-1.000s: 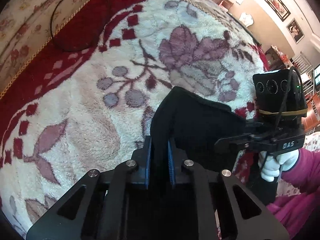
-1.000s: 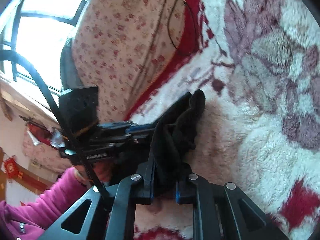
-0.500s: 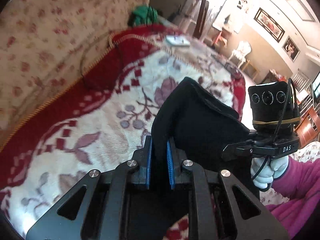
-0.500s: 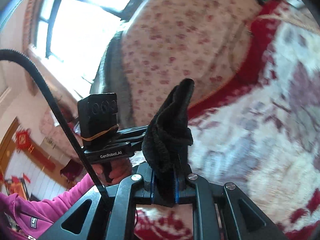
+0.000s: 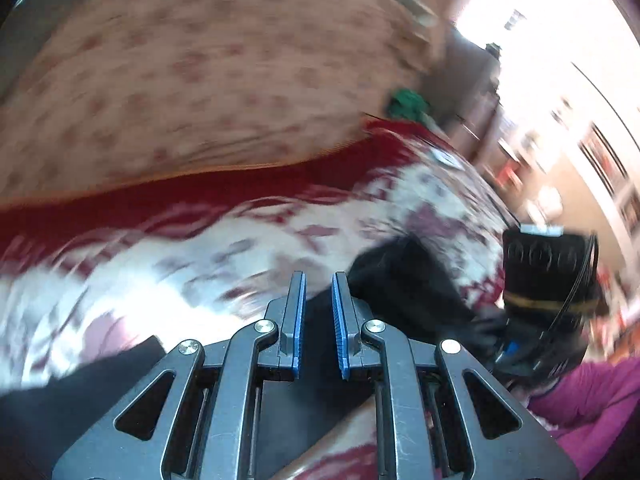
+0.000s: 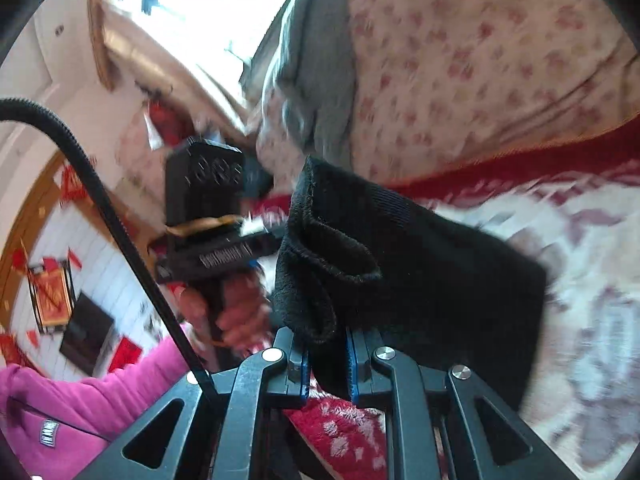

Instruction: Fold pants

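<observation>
The black pants (image 6: 400, 264) hang thick and fleecy from my right gripper (image 6: 327, 360), which is shut on a folded edge of them above the blanket. In the left wrist view the pants (image 5: 404, 288) show as a dark bunch to the right of my left gripper (image 5: 319, 292). The left gripper is open, its blue pads apart with nothing between them; dark cloth lies below and to its left (image 5: 80, 384). The right gripper's body (image 5: 548, 280) is at the far right of that view. The left gripper's body (image 6: 208, 216) is left of the pants in the right wrist view. Both views are motion-blurred.
A white, red and purple flowered fleece blanket (image 5: 240, 240) covers the surface. A beige flowered backrest (image 5: 192, 80) rises behind it. A green cloth (image 5: 408, 104) and a small white object (image 5: 446, 158) lie at the far end. The pink sleeve (image 6: 88, 400) is at lower left.
My left gripper has let go of the pants and opened, and has swung left. The right gripper still holds the pants, now lifted and spread wider.
</observation>
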Action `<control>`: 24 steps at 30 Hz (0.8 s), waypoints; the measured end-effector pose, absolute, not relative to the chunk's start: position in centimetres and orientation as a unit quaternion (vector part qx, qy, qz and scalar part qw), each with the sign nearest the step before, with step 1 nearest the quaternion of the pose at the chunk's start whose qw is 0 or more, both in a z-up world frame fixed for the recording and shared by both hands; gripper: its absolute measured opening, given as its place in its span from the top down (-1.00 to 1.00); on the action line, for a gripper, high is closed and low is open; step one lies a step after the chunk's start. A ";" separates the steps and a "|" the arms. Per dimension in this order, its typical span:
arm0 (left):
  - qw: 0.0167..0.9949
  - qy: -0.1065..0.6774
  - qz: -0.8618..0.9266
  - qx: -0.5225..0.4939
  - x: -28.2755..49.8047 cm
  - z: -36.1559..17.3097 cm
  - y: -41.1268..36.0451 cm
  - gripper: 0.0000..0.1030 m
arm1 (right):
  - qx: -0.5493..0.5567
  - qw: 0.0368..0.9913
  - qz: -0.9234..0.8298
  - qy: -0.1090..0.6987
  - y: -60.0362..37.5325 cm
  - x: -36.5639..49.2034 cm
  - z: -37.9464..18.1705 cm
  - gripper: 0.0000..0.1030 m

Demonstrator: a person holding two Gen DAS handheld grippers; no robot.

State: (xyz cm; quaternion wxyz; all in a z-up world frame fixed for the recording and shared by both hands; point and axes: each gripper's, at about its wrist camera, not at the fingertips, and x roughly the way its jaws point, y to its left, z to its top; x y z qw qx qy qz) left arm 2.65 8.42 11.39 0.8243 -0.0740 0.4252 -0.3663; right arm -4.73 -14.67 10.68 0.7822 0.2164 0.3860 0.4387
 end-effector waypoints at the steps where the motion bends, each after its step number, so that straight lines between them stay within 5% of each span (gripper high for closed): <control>1: 0.831 0.427 -0.348 -0.081 2.5 10.9 9.7 0.76 | 0.205 0.778 0.437 0.402 -13.1 -4.1 9.5 0.75; 8: 0.841 0.447 -0.277 -0.129 0.4 7.6 16.7 0.76 | 0.196 0.735 0.424 0.491 -6.2 -0.9 2.2 0.59; 16: 0.840 0.454 -0.266 -0.132 -1.7 7.4 16.0 0.75 | 0.222 0.750 0.442 0.439 -10.9 -2.3 6.5 0.37; 20: 0.833 0.466 -0.270 -0.126 -2.5 7.0 14.6 0.29 | 0.212 0.801 0.379 0.412 -15.5 -2.7 8.0 0.20; 24: 0.833 0.463 -0.272 -0.135 -3.6 7.3 13.9 0.22 | 0.192 0.828 0.302 0.431 -18.5 -2.0 6.9 0.04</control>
